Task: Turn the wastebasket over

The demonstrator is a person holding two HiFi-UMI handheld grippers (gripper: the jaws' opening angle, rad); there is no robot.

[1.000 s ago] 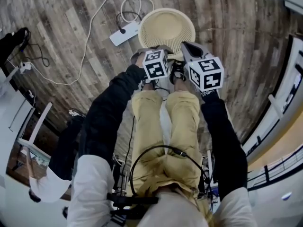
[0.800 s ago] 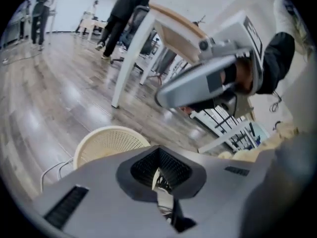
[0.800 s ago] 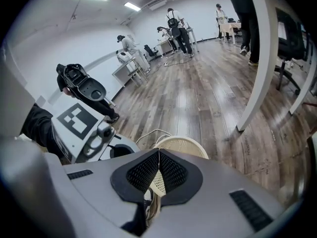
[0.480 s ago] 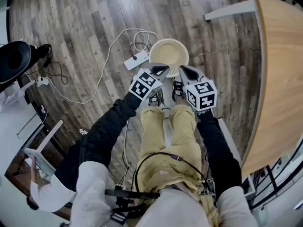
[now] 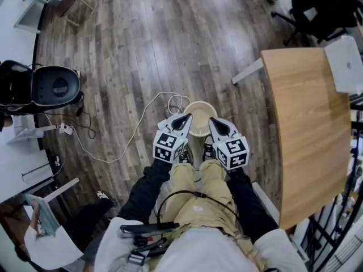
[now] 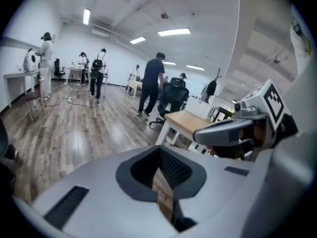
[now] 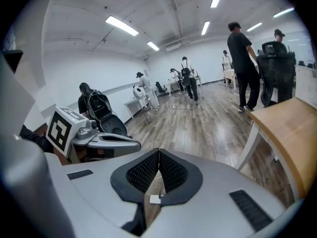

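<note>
The cream wastebasket (image 5: 199, 117) stands on the wood floor just beyond my feet, and from high above it shows as a small round shape. My left gripper (image 5: 184, 118) and right gripper (image 5: 215, 122) hover side by side well above its near rim, touching nothing. In the left gripper view the left gripper (image 6: 159, 151) has its jaws together with nothing between them. The right gripper (image 7: 158, 155) is likewise shut and empty in its own view. Each gripper view shows the other gripper alongside, the right gripper (image 6: 233, 132) and the left gripper (image 7: 101, 139).
A wooden table (image 5: 306, 123) stands close on the right, with a white device (image 5: 346, 61) on its far corner. A power strip and white cable (image 5: 170, 103) lie left of the basket. A black chair (image 5: 54, 86) is at the left. Several people (image 6: 152, 86) stand far across the room.
Both grippers have lifted up and away from the basket's near rim. My view has risen too, so the basket looks much smaller and the table has come into sight.
</note>
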